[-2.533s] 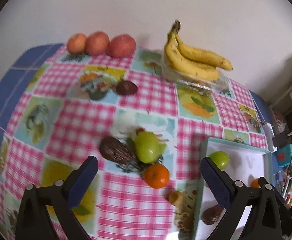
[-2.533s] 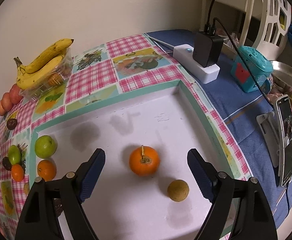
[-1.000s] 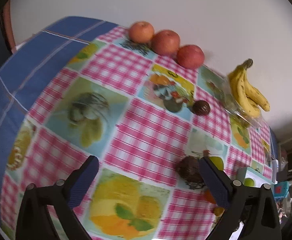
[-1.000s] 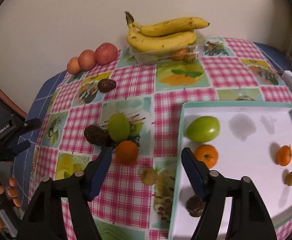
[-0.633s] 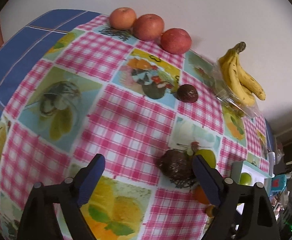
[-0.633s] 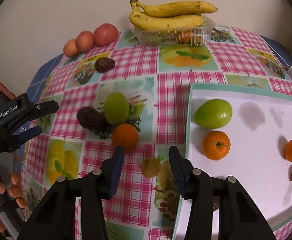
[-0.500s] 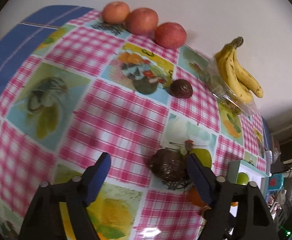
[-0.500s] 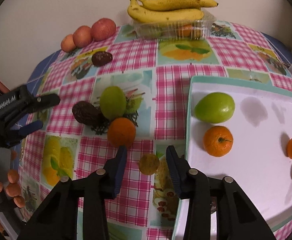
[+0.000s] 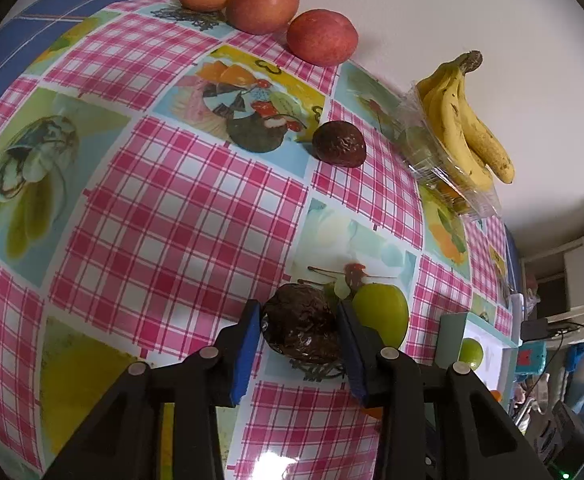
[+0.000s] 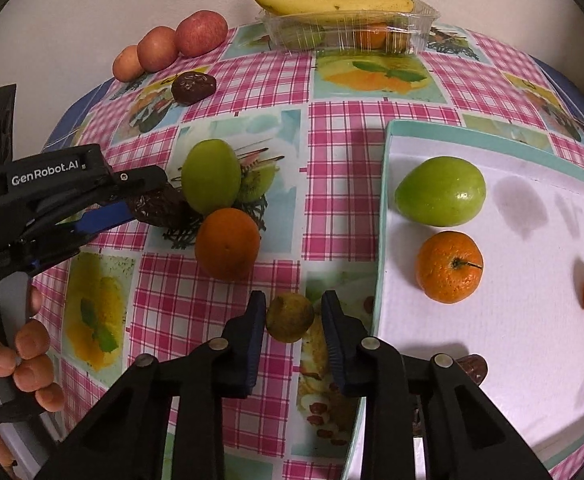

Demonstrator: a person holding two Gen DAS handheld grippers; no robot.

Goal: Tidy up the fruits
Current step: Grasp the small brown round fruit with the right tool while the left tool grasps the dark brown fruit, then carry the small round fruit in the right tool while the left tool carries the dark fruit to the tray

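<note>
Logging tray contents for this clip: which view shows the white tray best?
The right wrist view: the white tray fills its right side, fruit inside visible. The left wrist view shows only its near corner, with one green fruit.

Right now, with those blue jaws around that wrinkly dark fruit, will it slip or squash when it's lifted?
The dark wrinkled fruit looks leathery and rough, so it probably won't slip. Its shrivelled skin suggests it may give a little. Being rounded, it would likely roll into the green fruit beside it if released.

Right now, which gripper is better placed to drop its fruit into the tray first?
The right gripper. It is closing around the small yellowish fruit right beside the tray. The left gripper, at the dark wrinkled fruit, has the green fruit and more tablecloth between.
</note>
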